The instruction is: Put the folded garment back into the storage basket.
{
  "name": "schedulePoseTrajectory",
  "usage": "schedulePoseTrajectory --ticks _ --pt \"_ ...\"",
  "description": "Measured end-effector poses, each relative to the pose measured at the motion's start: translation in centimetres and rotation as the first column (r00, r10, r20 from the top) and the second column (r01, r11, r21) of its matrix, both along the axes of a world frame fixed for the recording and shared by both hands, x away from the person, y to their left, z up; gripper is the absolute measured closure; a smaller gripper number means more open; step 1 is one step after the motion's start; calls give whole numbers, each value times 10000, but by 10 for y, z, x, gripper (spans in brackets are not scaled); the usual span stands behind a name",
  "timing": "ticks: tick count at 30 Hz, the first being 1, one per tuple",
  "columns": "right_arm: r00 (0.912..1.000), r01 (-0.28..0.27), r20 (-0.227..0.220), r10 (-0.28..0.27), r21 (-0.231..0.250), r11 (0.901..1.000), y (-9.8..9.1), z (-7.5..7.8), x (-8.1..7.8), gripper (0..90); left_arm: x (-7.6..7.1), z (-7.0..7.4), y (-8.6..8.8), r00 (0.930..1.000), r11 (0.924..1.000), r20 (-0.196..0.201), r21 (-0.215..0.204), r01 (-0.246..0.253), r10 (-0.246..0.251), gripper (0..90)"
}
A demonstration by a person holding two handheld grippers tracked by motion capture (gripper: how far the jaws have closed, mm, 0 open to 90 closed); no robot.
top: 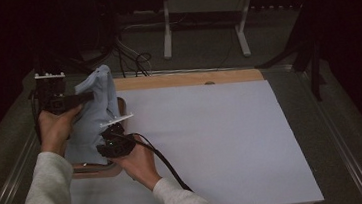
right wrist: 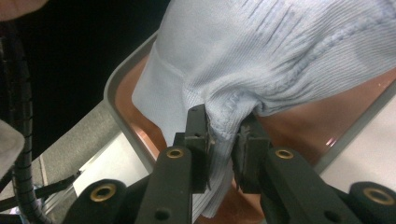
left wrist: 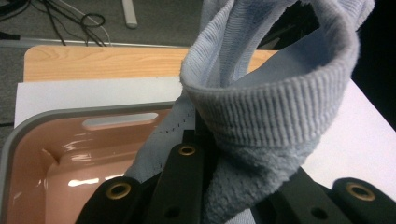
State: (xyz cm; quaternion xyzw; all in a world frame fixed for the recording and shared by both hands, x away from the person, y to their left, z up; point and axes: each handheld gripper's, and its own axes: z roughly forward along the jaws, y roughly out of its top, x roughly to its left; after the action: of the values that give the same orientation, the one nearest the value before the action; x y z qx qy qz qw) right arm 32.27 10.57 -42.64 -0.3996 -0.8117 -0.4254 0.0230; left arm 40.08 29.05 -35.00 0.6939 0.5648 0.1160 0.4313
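**Blue sock hanging over the pink tray**

A pink tray (top: 95, 169) with a grey rim is sitting at nine o'clock on the white surface (top: 213, 144). The light-blue sock (top: 94, 110) is standing long-axis upright above it, ribbed cuff pointing up. The left tongs (top: 85, 97) are clamping the cuff; the right tongs (right wrist: 224, 154) are pinching its lower fabric.

Light grey sleeves (top: 47, 195), black cables (top: 168, 168)
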Motion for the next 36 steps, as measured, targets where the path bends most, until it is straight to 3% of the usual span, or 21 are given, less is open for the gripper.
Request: schedulePoseTrajectory --ticks 23,36 --pt "9988 346 -353 -350 -122 9993 7 -20 1 785 0 -11 4 9996 9998 -253 161 -102 106 867" --pt "9986 153 -496 -157 -98 9998 10 -26 -2 785 1 -23 14 9955 9973 -630 217 -696 708 855"
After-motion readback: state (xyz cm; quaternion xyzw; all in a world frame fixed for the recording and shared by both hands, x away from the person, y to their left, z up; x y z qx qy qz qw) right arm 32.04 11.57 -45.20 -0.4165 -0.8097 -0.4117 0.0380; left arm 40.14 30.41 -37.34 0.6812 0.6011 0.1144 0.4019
